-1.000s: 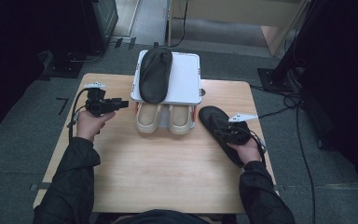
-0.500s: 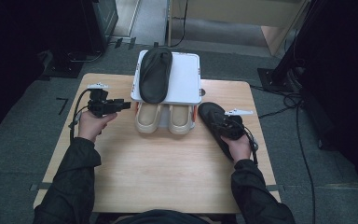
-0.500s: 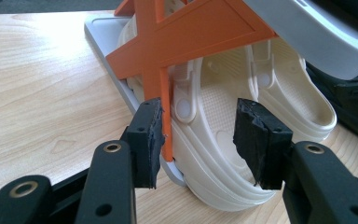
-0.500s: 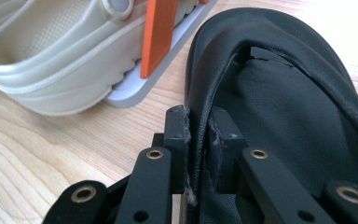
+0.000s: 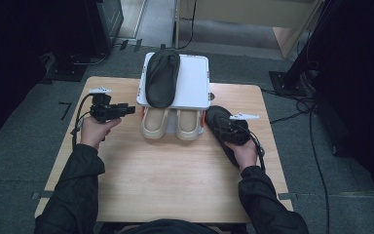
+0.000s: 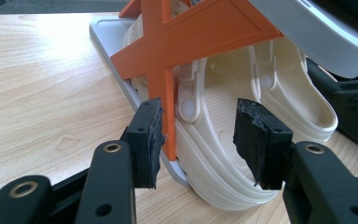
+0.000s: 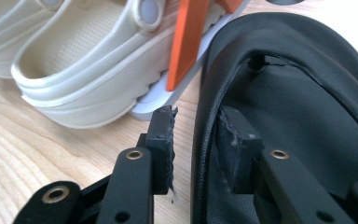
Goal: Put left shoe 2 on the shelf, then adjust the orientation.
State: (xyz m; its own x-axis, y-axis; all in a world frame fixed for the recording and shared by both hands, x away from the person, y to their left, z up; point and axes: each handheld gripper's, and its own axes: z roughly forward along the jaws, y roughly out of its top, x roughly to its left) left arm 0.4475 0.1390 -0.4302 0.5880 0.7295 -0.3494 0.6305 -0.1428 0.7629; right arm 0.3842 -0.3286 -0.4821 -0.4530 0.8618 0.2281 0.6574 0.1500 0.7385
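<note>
One black shoe lies on the rack's top shelf. The second waits on the table, straddled loosely by the right gripper, whose jaws have just been opening; the left gripper hangs open, empty.

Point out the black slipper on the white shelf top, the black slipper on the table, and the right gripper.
Black slipper on shelf (image 5: 162,78), high view, insole middle.
Black slipper on table (image 7: 307,93), right gripper view, inner sole.
Right gripper (image 7: 196,135), right gripper view, between fingertips.

no text, label, brand, number or sign can be read on anything in these views.
</note>
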